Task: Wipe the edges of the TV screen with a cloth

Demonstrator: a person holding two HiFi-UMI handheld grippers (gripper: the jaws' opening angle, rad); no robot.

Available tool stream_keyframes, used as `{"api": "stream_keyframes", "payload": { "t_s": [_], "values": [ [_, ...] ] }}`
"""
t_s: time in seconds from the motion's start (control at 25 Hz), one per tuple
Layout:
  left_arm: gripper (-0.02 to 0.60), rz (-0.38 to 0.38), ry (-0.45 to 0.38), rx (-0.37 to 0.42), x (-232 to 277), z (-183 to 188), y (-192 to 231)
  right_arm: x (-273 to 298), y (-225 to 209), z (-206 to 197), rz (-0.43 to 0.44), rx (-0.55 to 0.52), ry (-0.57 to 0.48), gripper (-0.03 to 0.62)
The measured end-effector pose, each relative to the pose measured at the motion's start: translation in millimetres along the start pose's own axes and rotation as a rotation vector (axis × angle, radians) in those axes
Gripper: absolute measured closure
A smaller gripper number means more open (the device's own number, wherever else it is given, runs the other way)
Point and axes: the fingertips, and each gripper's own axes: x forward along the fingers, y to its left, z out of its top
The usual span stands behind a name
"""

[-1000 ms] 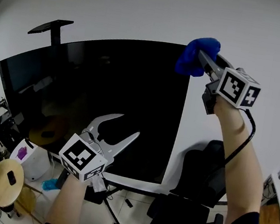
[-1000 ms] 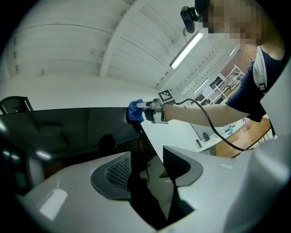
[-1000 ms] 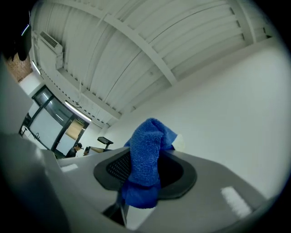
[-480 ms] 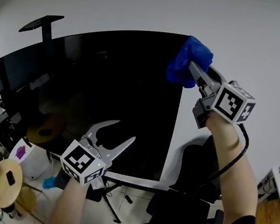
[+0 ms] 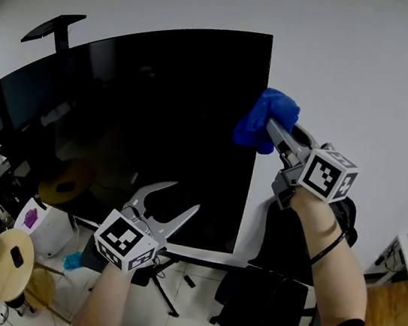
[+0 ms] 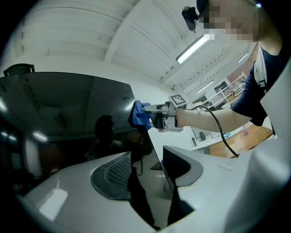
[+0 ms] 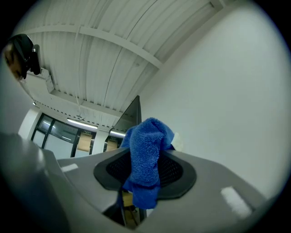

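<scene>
A plain white wall (image 5: 355, 67) is filling the background, and in front of it a large, black, glossy flat TV screen (image 5: 134, 125) is standing on a floor stand, its dark glass reflecting the room. To the lower right of the TV screen a black office chair (image 5: 266, 304) is sitting on the pale floor, and at lower left a round wooden stool (image 5: 10, 262) is standing with a small dark object lying on top. The person's right forearm (image 5: 333, 261) is reaching up with a black cable looping beside it. The left gripper (image 5: 184, 197), grey with two curved jaws, is hovering in front of the lower part of the screen; its jaws are standing apart with nothing between the pads (image 6: 113, 170), and its own view is looking along the screen's right edge. The right gripper (image 5: 274, 129) is clenching a bright blue microfibre cloth (image 5: 254, 132), the fabric bunching between its ribbed pads (image 7: 175, 170) and spilling over them. The cloth is sitting at the screen's right edge, a little above the middle of its height, overlapping the black border and the wall beside it. The only printed marks that can be read are the black-and-white square patterns on the left marker cube (image 5: 126, 239) and the right marker cube (image 5: 326, 177); these are carrying no letters.
</scene>
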Motion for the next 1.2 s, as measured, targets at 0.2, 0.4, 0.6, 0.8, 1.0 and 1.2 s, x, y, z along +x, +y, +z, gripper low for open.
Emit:
{"api": "stream_keyframes", "payload": {
  "t_s": [0.2, 0.4, 0.6, 0.8, 1.0, 1.2],
  "values": [
    [0.373, -0.016, 0.026, -0.026, 4.7, -23.2, -13.8, -17.8, -10.6, -41.2, -0.014, 0.057, 0.028, 0.441],
    [0.373, -0.028, 0.052, -0.066, 7.3, -51.9, -25.9, -35.1, -27.4, -95.1, -0.055, 0.105, 0.080, 0.441],
    [0.373, -0.033, 0.094, -0.106, 6.0, -80.5, -36.8, -49.9, -33.0, -139.1, -0.069, 0.139, 0.124, 0.442],
    [0.373, -0.039, 0.125, -0.132, 1.3, -102.8, -44.2, -65.8, -37.7, -180.9, -0.095, 0.184, 0.165, 0.442],
    [0.373, -0.047, 0.157, -0.160, -4.6, -129.0, -52.1, -83.7, -43.5, -228.3, -0.132, 0.196, 0.217, 0.442],
    [0.373, -0.059, 0.168, -0.185, -8.6, -151.0, -60.4, -101.5, -47.2, -278.6, -0.167, 0.185, 0.286, 0.442]
  ]
}}
